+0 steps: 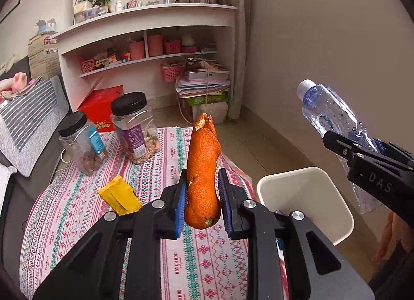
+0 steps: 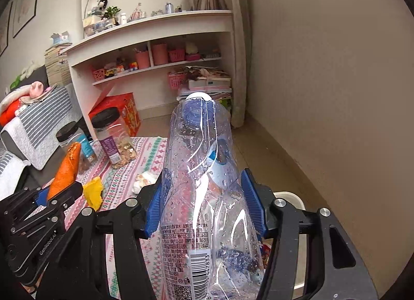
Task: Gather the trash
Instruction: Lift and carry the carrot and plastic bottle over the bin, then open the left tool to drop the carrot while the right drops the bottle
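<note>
The left gripper [image 1: 201,191], black with ribbed blue pads, is clenched on a curled strip of orange peel [image 1: 203,168], dimpled outside and standing upright between the pads. The right gripper [image 2: 207,201] grasps a clear crumpled plastic water bottle [image 2: 204,183] with a white cap, its thin wall dented and beaded with droplets inside; a printed label with a barcode wraps its lower part.

A white plastic waste bin [image 1: 305,196], squarish with rounded corners, stands on the floor just beside the table's right edge. The table [image 1: 77,209] wears a woven cloth patterned in pink, green and white bands. On it lie a folded yellow wrapper [image 1: 119,196] and two clear, black-lidded jars [image 1: 132,126] partly filled with nuts.

Behind stands a white curved shelf unit [image 1: 145,28] crowded with pink baskets, books and ornaments. A red carton [image 1: 103,106] sits on the tiled floor. A grey striped cushion [image 1: 28,113] lies at left; a plain beige wall runs along the right.
</note>
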`<state>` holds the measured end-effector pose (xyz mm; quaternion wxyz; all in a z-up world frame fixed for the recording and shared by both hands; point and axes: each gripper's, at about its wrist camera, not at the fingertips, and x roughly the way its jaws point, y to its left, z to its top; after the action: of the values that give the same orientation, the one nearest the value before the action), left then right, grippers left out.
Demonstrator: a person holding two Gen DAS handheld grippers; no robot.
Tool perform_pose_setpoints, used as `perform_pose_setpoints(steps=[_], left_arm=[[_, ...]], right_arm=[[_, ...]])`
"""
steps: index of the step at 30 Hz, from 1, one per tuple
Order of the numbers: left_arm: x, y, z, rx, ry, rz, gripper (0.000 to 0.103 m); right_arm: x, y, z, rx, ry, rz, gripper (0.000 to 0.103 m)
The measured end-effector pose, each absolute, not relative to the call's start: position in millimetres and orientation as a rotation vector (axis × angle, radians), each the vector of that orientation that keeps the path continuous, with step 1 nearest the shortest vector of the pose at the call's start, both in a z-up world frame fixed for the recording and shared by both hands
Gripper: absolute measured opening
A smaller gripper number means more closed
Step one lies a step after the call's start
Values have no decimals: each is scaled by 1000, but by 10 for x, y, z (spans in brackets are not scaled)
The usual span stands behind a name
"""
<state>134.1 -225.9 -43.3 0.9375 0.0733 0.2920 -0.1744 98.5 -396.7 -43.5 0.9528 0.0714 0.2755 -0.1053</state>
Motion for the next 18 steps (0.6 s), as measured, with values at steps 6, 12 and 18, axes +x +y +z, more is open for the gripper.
perform_pose_setpoints(steps=[6,12,18], left_arm=[[1233,-2664,-485,192,603,-435,23],[1185,-3072,-517,190,623,-505,23],[1119,-3432,-481,212,619,-557,23]], right_arm=[[911,-4423,-617,175,632,-301,53],[817,-4785,-682,240,658,-385,69],[667,-5039,-683,276,650,-446,75]])
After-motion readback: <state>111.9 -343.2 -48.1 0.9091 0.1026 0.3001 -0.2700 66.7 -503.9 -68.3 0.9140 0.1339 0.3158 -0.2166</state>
